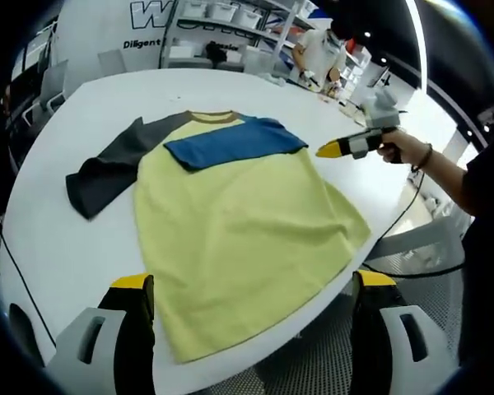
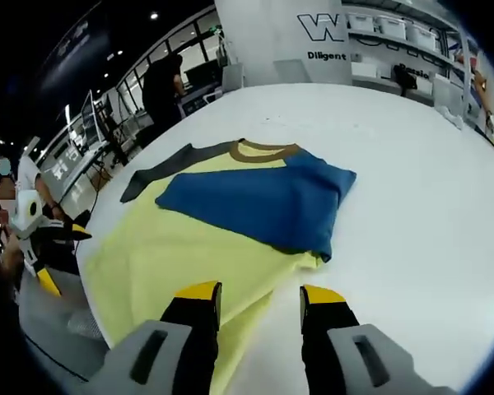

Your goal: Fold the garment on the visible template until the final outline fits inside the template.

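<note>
A yellow T-shirt [image 1: 239, 222] lies flat on the white table [image 1: 82, 107], brown collar [image 1: 212, 117] at the far side. Its blue sleeve [image 1: 230, 141] is folded across the chest, while the dark grey sleeve [image 1: 107, 169] is spread out to the left. My left gripper [image 1: 255, 284] stands wide open over the shirt's hem at the table's near edge. My right gripper [image 1: 354, 146], held by a hand, hovers beside the blue sleeve. In the right gripper view, the right gripper [image 2: 260, 295] is open over the yellow cloth [image 2: 165, 247], just short of the blue sleeve [image 2: 263, 202].
Shelves with white bins [image 1: 222, 12] stand behind the table, and a person [image 1: 321, 49] works there. The table's rounded edge [image 1: 346, 280] drops off beneath the shirt's hem. A wide bare stretch of table [image 2: 428, 206] lies to the right. The left gripper [image 2: 41, 239] shows at the left edge.
</note>
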Tool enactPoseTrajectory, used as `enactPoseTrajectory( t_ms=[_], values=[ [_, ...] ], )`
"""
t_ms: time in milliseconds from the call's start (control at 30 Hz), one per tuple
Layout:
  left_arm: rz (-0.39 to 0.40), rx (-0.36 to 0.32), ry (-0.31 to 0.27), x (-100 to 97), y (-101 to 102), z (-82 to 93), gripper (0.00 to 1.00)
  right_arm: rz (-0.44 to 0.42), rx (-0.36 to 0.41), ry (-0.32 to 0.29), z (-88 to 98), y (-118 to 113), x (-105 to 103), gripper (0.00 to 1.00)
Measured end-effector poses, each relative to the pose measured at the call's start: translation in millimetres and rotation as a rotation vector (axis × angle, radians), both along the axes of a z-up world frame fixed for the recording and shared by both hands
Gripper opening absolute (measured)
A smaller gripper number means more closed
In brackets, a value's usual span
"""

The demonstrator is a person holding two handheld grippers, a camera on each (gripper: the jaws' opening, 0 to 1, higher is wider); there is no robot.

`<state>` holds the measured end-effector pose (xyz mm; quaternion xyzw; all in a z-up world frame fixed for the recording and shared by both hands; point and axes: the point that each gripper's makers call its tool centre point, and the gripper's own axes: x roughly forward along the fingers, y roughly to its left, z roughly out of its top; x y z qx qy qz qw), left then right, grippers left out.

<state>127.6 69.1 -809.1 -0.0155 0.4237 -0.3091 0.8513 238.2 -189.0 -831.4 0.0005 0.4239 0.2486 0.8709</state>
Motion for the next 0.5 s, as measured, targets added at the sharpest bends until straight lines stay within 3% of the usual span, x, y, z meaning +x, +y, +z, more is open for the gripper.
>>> enactPoseTrajectory(
  t_ms=[233,500],
  values=[
    [0.001,-0.003,0.005,-0.5,0,0.1,0.99,0.022,-0.012,0.033,-13.5,0,-17,0.33],
    [0.010,-0.010,0.001,0.1,1,2.0,0.99,0.057,-0.052,0.032,-19.7,1,-26,0.24]
  ],
)
